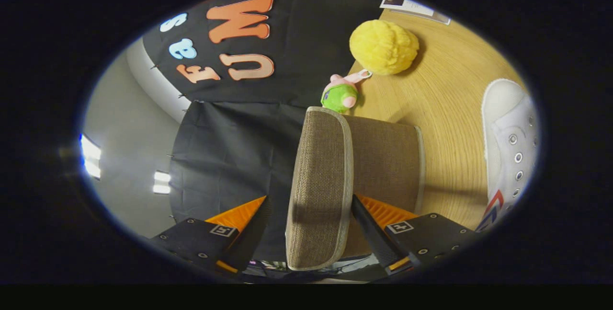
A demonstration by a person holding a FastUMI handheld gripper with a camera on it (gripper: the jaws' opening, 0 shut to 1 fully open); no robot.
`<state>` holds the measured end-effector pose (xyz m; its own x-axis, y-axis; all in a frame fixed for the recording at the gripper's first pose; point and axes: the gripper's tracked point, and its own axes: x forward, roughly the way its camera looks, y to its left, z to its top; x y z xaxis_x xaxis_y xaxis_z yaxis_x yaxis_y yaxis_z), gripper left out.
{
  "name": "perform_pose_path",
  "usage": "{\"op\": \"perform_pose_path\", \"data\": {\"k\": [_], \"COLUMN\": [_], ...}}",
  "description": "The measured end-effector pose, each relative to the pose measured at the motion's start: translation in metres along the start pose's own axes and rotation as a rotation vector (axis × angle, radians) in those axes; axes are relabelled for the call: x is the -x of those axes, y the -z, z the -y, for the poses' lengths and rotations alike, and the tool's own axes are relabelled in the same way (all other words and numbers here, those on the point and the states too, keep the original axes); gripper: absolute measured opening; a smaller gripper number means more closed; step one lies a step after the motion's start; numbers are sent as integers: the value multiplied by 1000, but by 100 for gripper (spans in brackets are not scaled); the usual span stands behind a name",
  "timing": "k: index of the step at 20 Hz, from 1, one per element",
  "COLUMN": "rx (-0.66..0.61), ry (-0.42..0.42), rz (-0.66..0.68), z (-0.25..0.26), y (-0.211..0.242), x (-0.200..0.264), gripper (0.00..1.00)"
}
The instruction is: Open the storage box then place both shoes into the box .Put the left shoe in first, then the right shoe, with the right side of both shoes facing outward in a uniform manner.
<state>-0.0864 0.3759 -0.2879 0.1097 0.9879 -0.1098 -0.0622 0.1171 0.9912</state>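
Note:
The view is rolled on its side. A brown woven storage box (388, 161) with a pale trim stands on the wooden table (450, 104). Its lid (318, 176) is raised on edge and runs between the fingers of my gripper (311, 226). The right finger (371, 231) lies against the lid's inner face. The left finger (251, 231) stands a little off its outer face, so the gripper is open around the lid. A white lace-up shoe (510, 142) with red and blue stripes lies on the table beyond the box, to the right of the fingers.
A yellow plush ball (383, 46) and a small green and pink plush toy (341, 94) sit on the table behind the box, near the black cloth wall. A sheet of paper (414, 7) lies at the table's far edge.

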Motion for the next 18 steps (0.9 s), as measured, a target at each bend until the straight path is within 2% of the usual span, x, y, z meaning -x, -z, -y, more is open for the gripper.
{"op": "perform_pose_path", "data": {"k": [4, 6, 7, 8, 11, 14, 18], "rx": [-9, -14, -4, 15, 49, 73, 128], "ry": [-43, -56, -43, -29, 6, 47, 60], "rz": [87, 148, 177, 199, 272, 331, 367], "z": [-25, -35, -36, -38, -51, -69, -113], "y": [-14, -19, -23, -24, -26, -26, -20], "x": [13, 19, 20, 20, 27, 27, 14], "gripper": [96, 91, 80, 75, 31, 2, 2]}}
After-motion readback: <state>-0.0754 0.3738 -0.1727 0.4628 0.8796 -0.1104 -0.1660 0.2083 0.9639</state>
